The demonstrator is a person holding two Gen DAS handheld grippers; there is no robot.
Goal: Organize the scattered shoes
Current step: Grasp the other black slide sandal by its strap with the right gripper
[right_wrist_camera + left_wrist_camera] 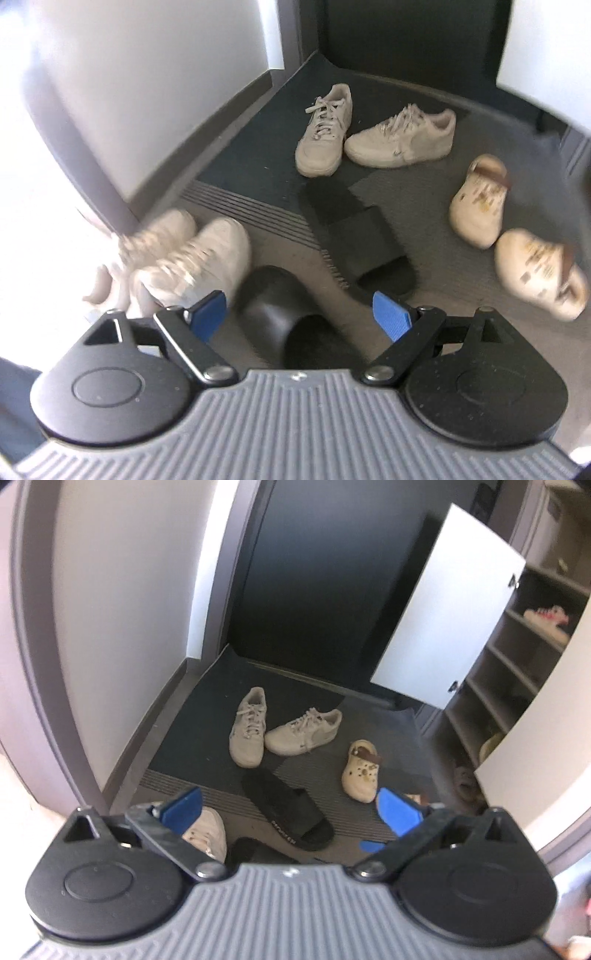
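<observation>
A dark ribbed entrance mat covers the floor before a dark door, and the scattered shoes lie across it. At about three o'clock in the left wrist view stands a grey open shoe cabinet with its white door swung out; some footwear sits on its shelves, too blurred to tell apart.

In the right wrist view a pair of beige lace-up sneakers lies at twelve o'clock, toes nearly touching and heels spread apart. A second pair of white sneakers lies at nine o'clock, blurred, side by side. Two cream perforated clogs with brown straps lie at three o'clock, one just beside the other. A black slide sandal lies mid-mat, and a second black slide sandal lies at six o'clock.

The right gripper has its blue-padded fingers spread wide, holding nothing; the nearer black slide lies between them, its strap arch centred in the gap, the pads apart from it on both sides.

The left gripper likewise has its fingers spread wide and empty. In its view the farther black slide lies between the fingers but beyond the tips, at twelve o'clock from them; one white sneaker shows just behind the left finger.
</observation>
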